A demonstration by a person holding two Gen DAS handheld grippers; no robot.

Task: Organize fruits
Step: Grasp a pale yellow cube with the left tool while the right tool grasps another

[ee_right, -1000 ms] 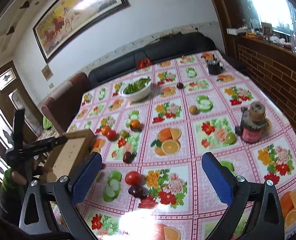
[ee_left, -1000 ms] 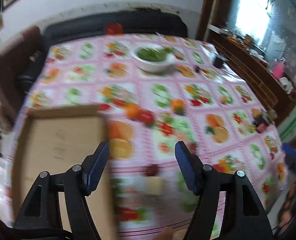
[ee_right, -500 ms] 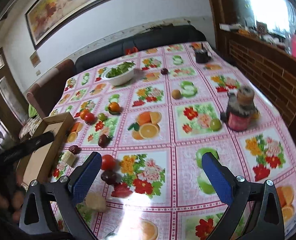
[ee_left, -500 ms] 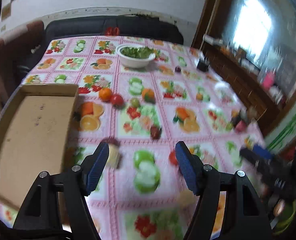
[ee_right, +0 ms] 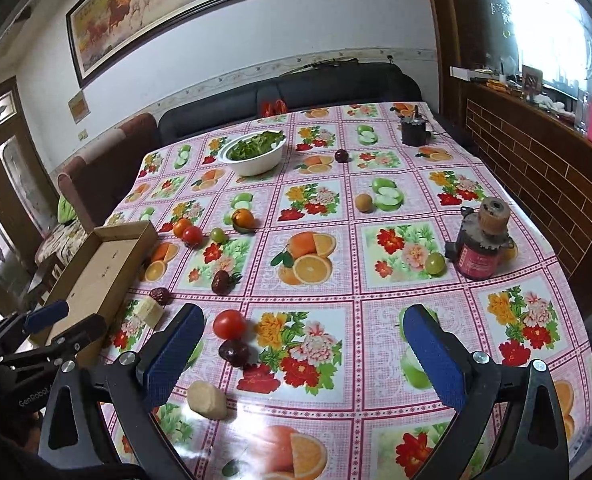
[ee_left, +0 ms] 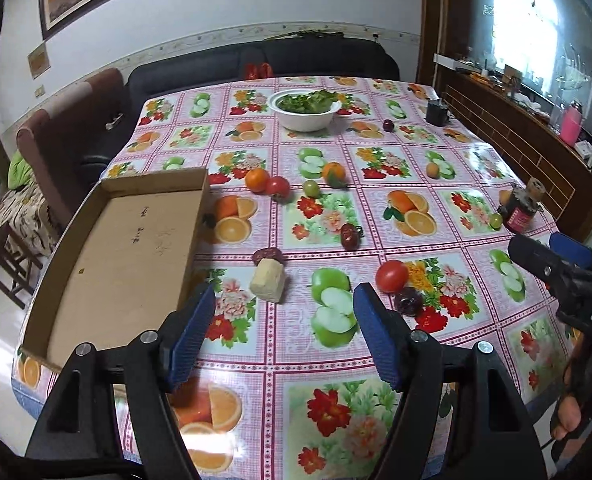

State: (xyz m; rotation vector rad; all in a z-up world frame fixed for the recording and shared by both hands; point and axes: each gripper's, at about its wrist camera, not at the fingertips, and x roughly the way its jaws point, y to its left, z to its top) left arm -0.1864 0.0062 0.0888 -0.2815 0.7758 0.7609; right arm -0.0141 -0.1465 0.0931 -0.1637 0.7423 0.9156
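Note:
Loose fruit lies on the fruit-print tablecloth: a tomato beside a dark plum, a dark red berry, and farther back an orange, a second tomato, a green fruit and another orange. An empty cardboard box sits at the table's left edge. My left gripper hovers above the near table with its jaws opening and nothing between them. My right gripper stands open over the tomato and plum, holding nothing.
A pale chunk lies near the box, and another pale lump by my right gripper's left finger. At the back stand a white bowl of greens and a dark cup. At the right edge stands a brown-lidded jar.
The left wrist view has swung right, away from over the box, and steadied above the near table. The right wrist view has tilted down a little; a pale lump now shows by its left finger.

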